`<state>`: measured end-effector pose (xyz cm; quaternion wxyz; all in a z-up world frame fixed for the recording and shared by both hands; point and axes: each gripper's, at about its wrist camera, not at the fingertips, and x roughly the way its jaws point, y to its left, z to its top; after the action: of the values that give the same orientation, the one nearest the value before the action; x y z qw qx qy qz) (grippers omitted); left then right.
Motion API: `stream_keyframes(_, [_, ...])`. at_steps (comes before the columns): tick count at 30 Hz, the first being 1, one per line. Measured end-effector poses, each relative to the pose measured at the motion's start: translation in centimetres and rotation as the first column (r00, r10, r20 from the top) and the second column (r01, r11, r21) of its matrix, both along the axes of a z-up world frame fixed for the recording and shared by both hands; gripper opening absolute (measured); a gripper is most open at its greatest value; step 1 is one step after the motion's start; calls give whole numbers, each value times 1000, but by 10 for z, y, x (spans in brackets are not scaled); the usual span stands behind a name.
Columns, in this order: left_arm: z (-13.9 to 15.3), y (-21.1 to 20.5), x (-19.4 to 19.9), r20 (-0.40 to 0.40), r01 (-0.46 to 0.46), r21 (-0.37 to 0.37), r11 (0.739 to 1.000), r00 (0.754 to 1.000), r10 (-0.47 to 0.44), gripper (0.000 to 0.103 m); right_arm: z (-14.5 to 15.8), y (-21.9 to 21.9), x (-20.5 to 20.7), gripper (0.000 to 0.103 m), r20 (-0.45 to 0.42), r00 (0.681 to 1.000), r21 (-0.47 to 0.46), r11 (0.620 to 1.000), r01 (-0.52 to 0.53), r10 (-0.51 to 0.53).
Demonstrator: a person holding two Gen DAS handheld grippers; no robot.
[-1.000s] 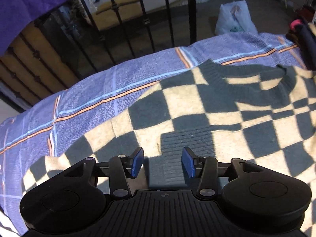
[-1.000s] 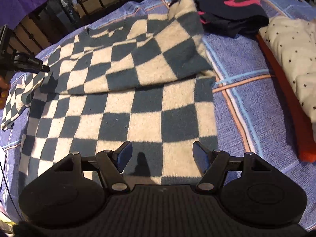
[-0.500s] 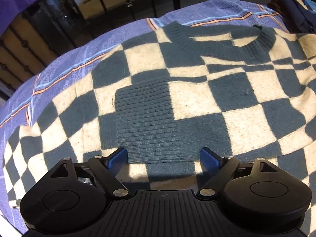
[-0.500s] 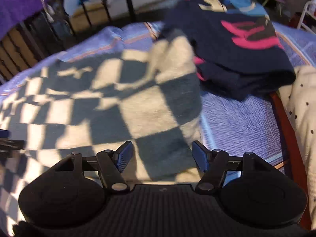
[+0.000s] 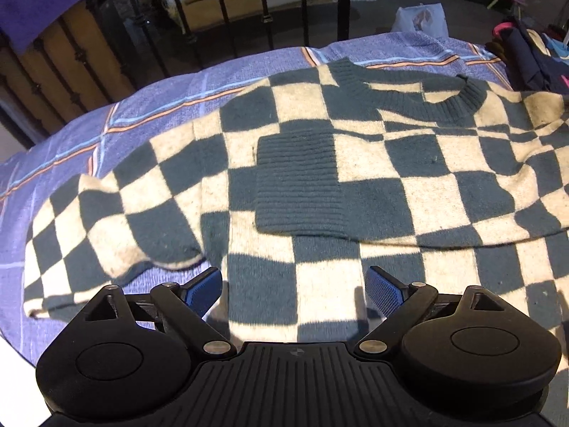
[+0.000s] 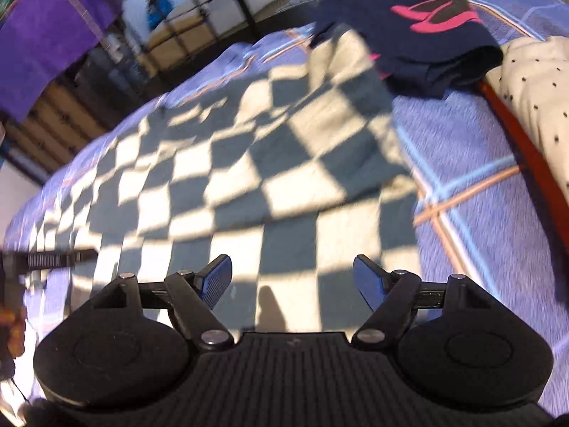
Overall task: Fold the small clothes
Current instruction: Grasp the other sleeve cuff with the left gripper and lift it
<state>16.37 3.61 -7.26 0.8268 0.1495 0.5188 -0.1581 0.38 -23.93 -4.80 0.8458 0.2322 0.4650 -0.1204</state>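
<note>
A checkered sweater (image 5: pixel 320 185) in dark green and cream is shown spread flat on a bed covered by a purple bedspread (image 5: pixel 149 106) with orange and pale blue stripes. One sleeve is folded across the chest, so that its ribbed cuff (image 5: pixel 297 181) lies on the body of the garment below the ribbed collar (image 5: pixel 409 96); the other sleeve (image 5: pixel 89 227) is seen extended toward the left edge of the bedspread. The left gripper (image 5: pixel 293 290) is held low over the lower part of the sweater, its blue-padded fingers (image 5: pixel 204 290) spread wide apart and nothing held between them. In the right wrist view, which is motion-blurred, the right gripper (image 6: pixel 291 279) is likewise shown with its fingers (image 6: pixel 368 279) wide apart and empty, above the sweater's lower half. A folded navy garment (image 6: pixel 419 25) with pink print is seen at the far side of the bed, touching the sweater's far corner, and a cream dotted cloth (image 6: pixel 533 92) lies at the right. Black iron bed rails (image 5: pixel 263 3) are visible beyond the bedspread.
</note>
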Motion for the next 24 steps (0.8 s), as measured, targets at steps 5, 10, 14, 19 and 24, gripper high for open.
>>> stream_keyframes(5, [-9,19,-21,-43,-77,0,997,996,77,103,-6,41,-22,79,-46,990,-34,990,-138,136])
stream_keyframes(10, [-20,35,-27,-93,-149,-4,989,985,148,103,-16,53,-20,83,-89,980,-23,984,-179,176])
stream_keyframes(14, [-23,47,-22,-111,-171,1,985,979,170,103,-30,56,-17,85,-139,969,-65,974,-216,206])
stream_keyframes(19, [-10,80,-13,-67,-259,-49,965,965,255,103,-32,65,-17,90,-170,956,-100,961,-257,238])
stream_keyframes(24, [-4,139,3,-46,-406,-115,907,914,403,103,-36,71,-9,96,-202,954,-103,964,-246,222])
